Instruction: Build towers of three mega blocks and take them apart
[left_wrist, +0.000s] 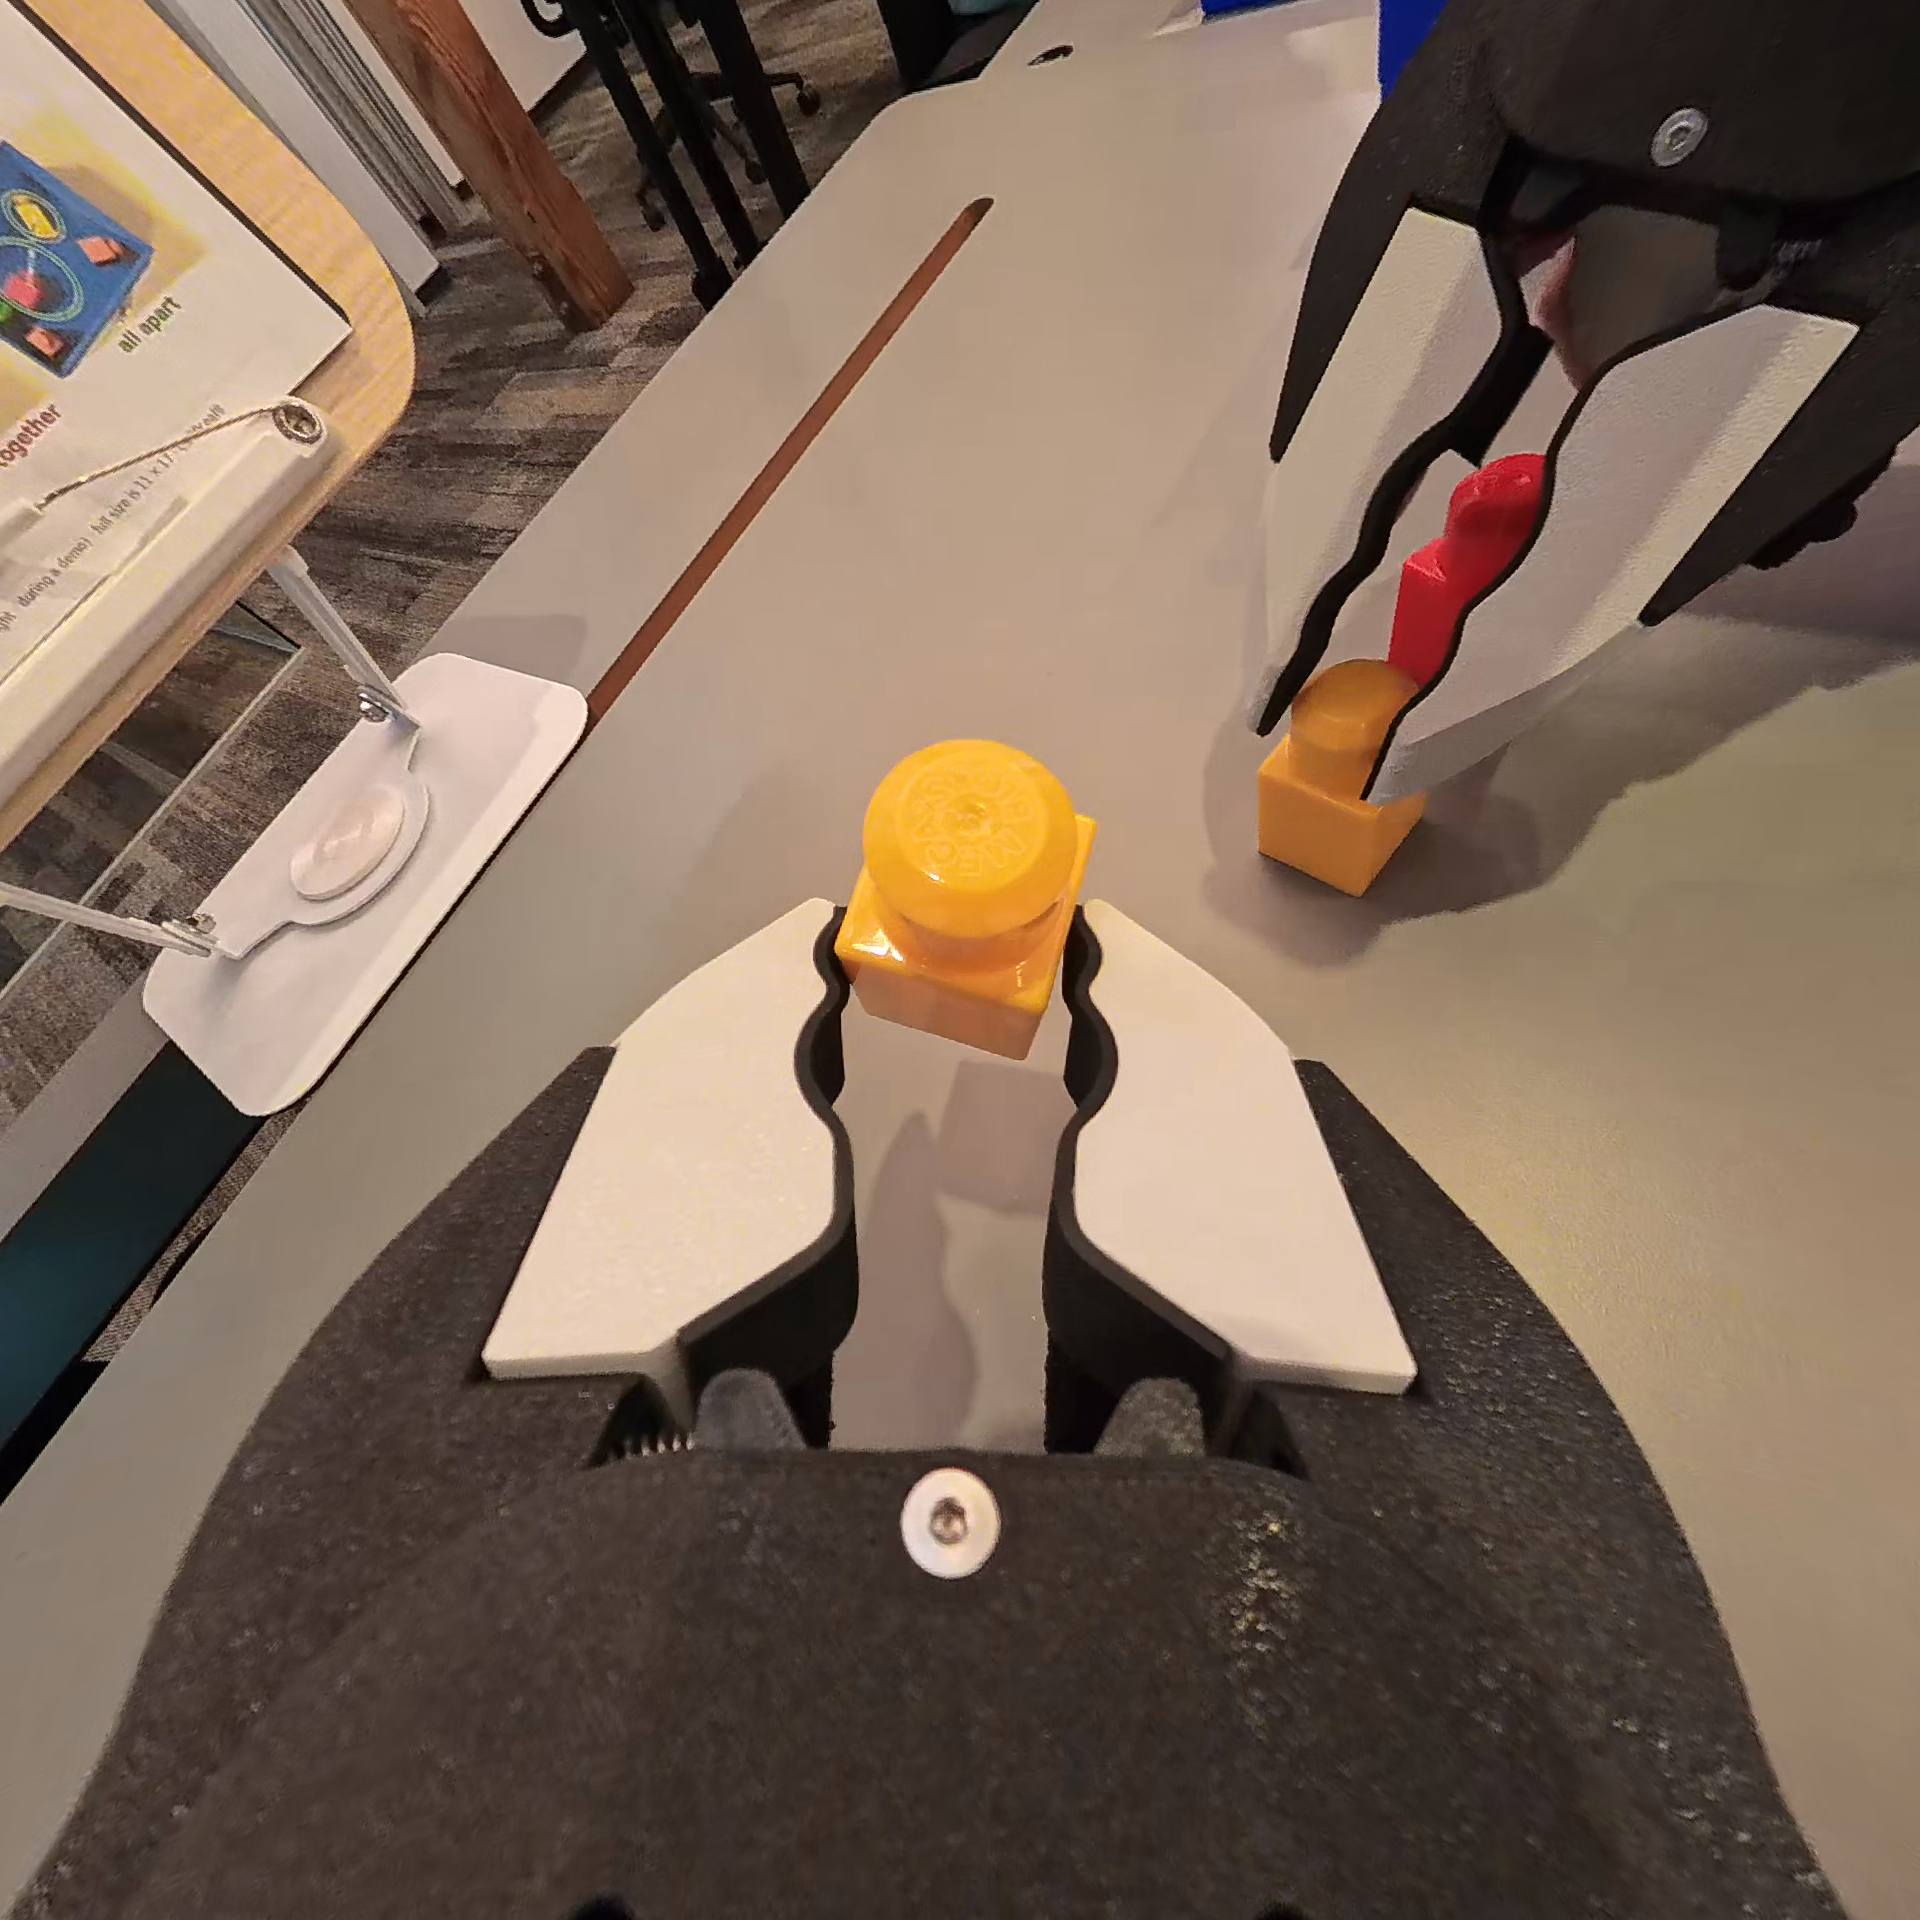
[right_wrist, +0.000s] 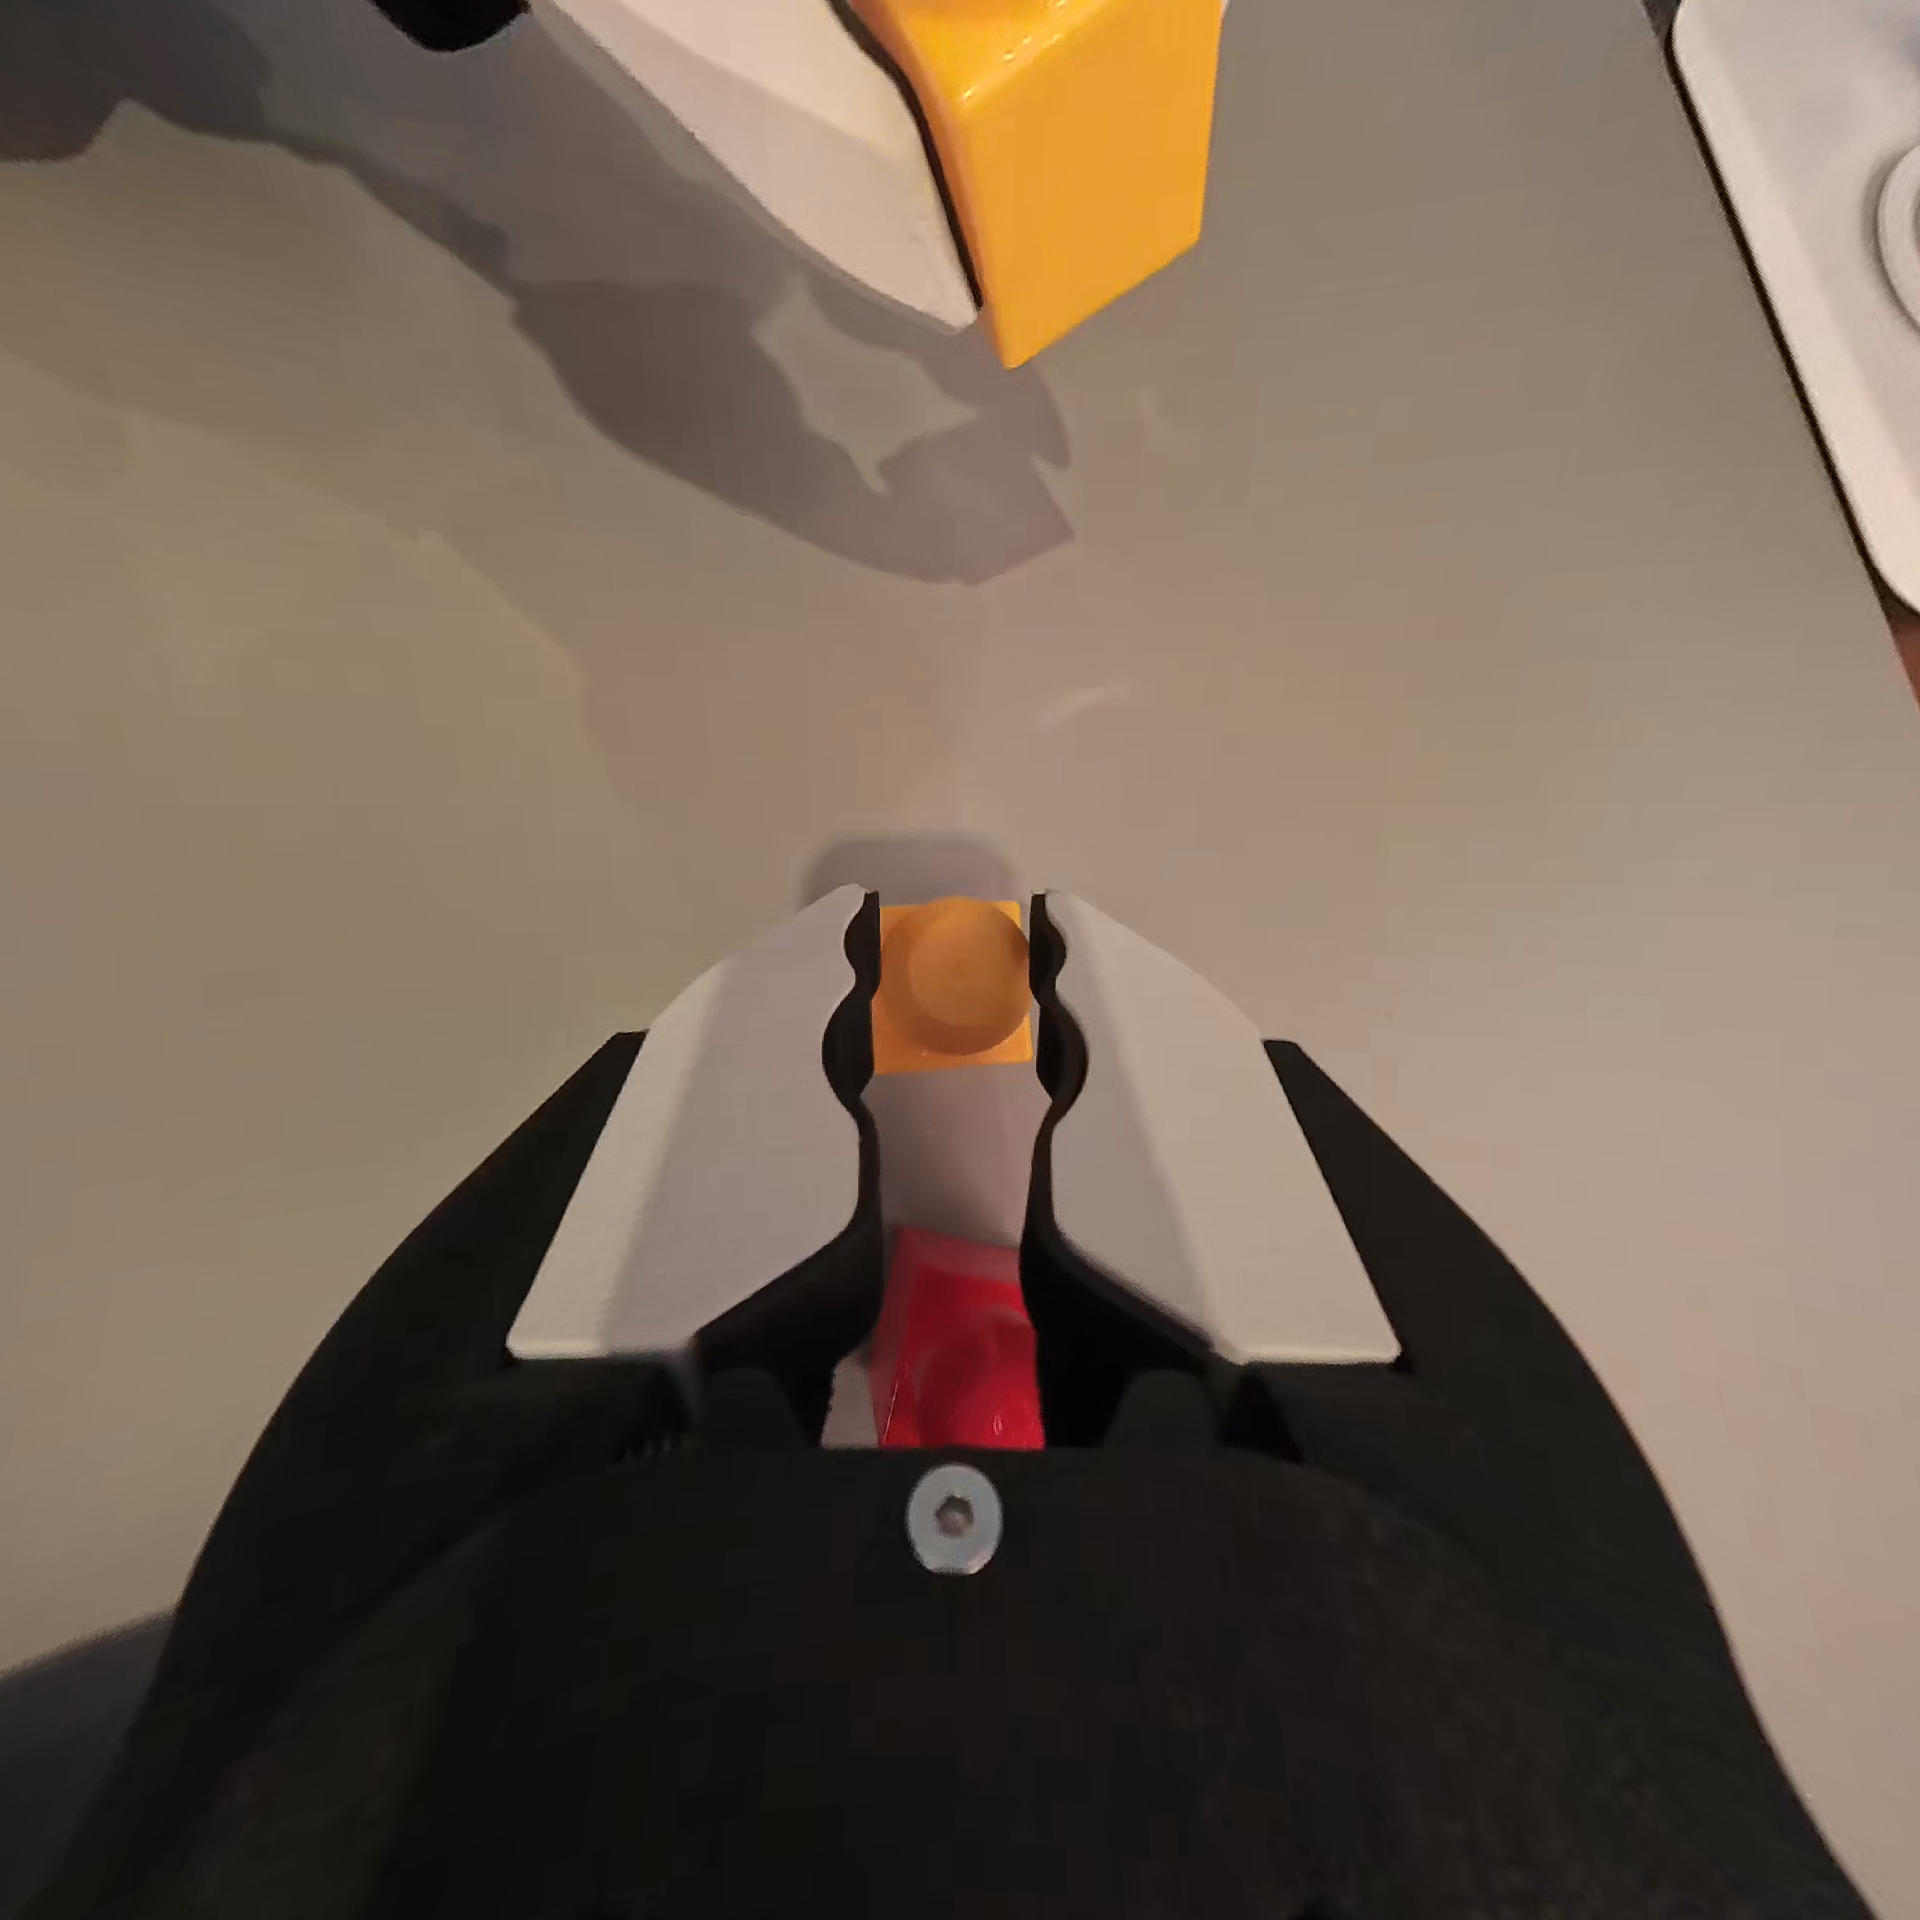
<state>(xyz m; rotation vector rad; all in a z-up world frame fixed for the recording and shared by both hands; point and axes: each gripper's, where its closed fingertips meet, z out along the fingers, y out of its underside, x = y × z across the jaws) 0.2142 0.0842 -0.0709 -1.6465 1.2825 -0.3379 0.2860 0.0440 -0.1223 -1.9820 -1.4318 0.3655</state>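
Surface: grey table (left_wrist: 1039, 436).
Left gripper (left_wrist: 951, 961): jaws closed on a yellow block (left_wrist: 961, 935), lifted off the table.
Right gripper (right_wrist: 951, 971): jaws part-open around another yellow block (right_wrist: 951, 987) standing on the table; grip uncertain; red block (left_wrist: 1455, 566) behind it.

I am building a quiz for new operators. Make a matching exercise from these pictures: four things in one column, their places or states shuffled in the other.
Things:
1. left gripper
2. red block
3. white stand base
4. right gripper

Places or states:
A. at the table edge
B. fingertips either side of the standing yellow block
C. shut on the raised yellow block
D. deep between the right gripper's fingers

Pairs: 1-C, 2-D, 3-A, 4-B
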